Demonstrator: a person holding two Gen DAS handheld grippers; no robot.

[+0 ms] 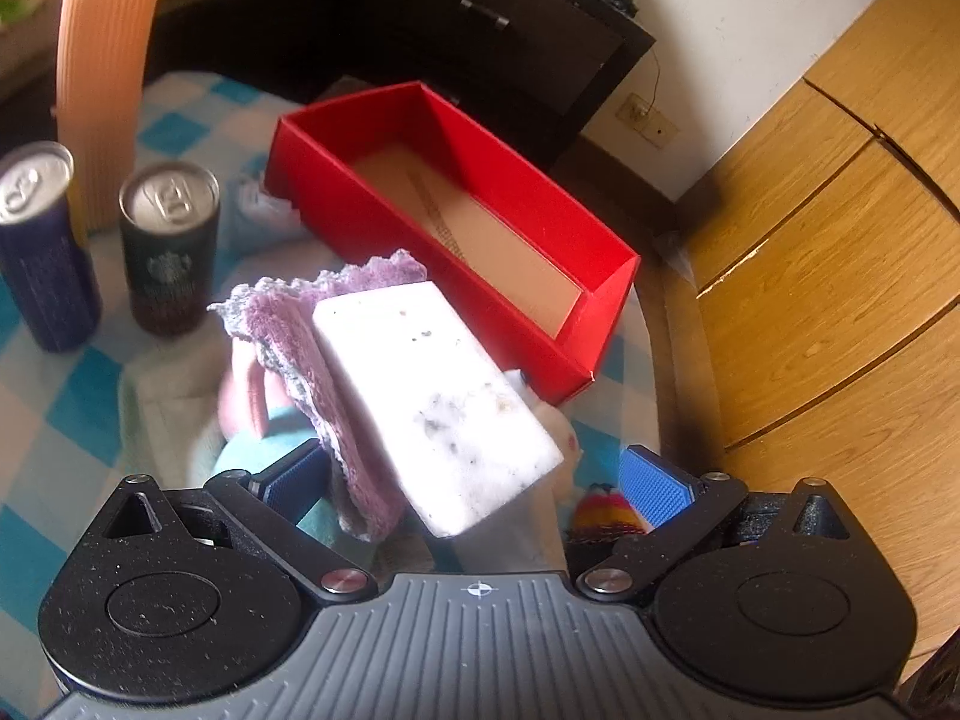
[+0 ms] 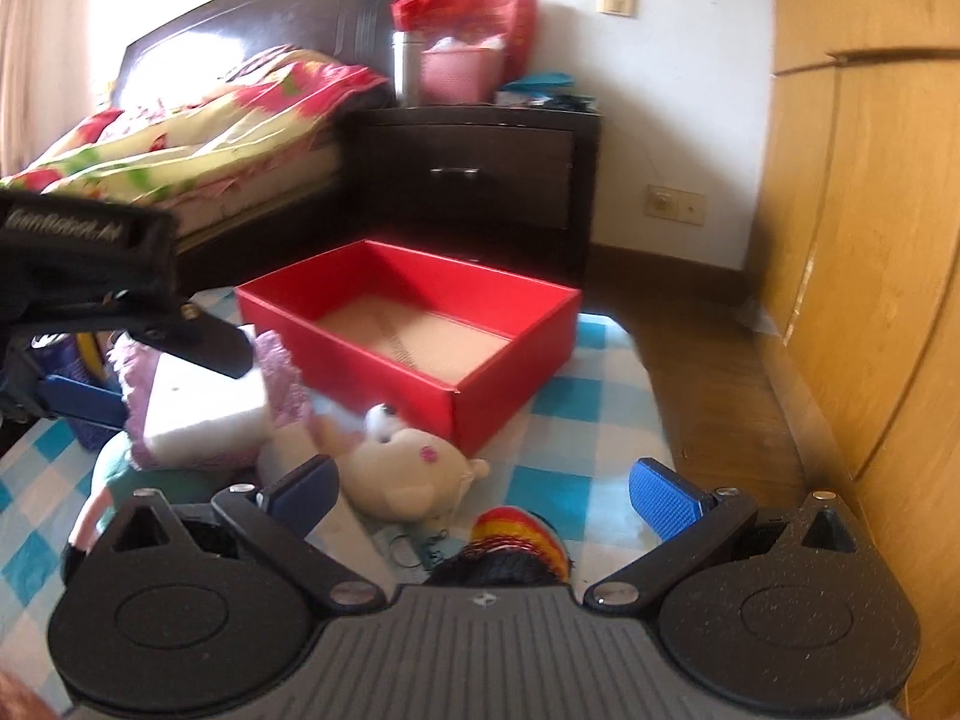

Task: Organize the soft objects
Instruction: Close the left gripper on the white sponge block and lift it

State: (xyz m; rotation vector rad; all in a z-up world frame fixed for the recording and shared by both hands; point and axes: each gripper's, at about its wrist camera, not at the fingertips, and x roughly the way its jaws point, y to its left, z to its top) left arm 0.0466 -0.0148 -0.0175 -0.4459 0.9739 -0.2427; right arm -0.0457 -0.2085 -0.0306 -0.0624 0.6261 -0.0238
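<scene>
A: Status?
B: Left gripper (image 1: 477,480) jaws spread, sponge (image 1: 435,402) and purple cloth (image 1: 336,360) between them, beside the empty red box (image 1: 456,240).
A: Next?
B: Clench, lift, carry over box. Right gripper (image 2: 483,495) jaws released.

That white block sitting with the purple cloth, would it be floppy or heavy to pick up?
The white sponge block probably holds its shape: its edges look straight, unlike the rumpled purple cloth beside it. Its speckled, matte surface suggests foam, so likely light and squashy, not slippery. Whether the left gripper grips it is unclear.
</scene>
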